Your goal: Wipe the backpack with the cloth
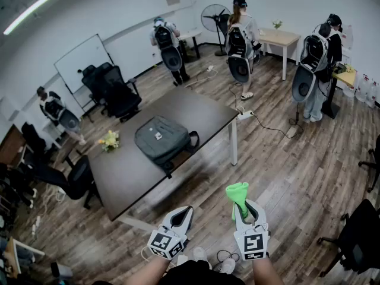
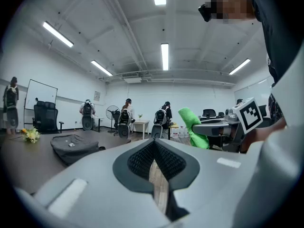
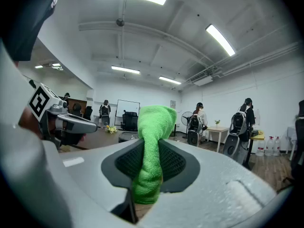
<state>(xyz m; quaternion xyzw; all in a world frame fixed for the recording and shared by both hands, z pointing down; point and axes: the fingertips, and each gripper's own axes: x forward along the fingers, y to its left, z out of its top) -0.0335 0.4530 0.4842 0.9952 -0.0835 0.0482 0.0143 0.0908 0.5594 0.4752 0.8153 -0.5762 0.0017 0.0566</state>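
**Cloth in hand, backpack out of reach**

Right claw (image 1: 243,211): jaws clamped on the green cloth (image 1: 237,193). The cloth stands up out of the jaws as a bunched roll, with a short tail below the pads.

Left claw (image 1: 181,216): jaws drawn in to a narrow slit, nothing between them. It hangs just beside the right claw, at about the same height.

Both claws are over the wooden floor, short of the dark table's (image 1: 132,180) near corner.

The backpack (image 1: 161,138) lies flat at about the middle of the table, well apart from both claws. It lies ahead and to the left of the cloth. Its straps trail toward the near long edge. Its longer side appears to run roughly along the table's length, though the wide lens makes this uncertain.

A small bunch of flowers (image 1: 109,140) sits near the table's left end, clear of the backpack.

Judgement: wiping has not started. The empty left claw is on the side nearer the table. The cloth-bearing right claw must travel forward and leftward across the near long edge to reach the backpack.
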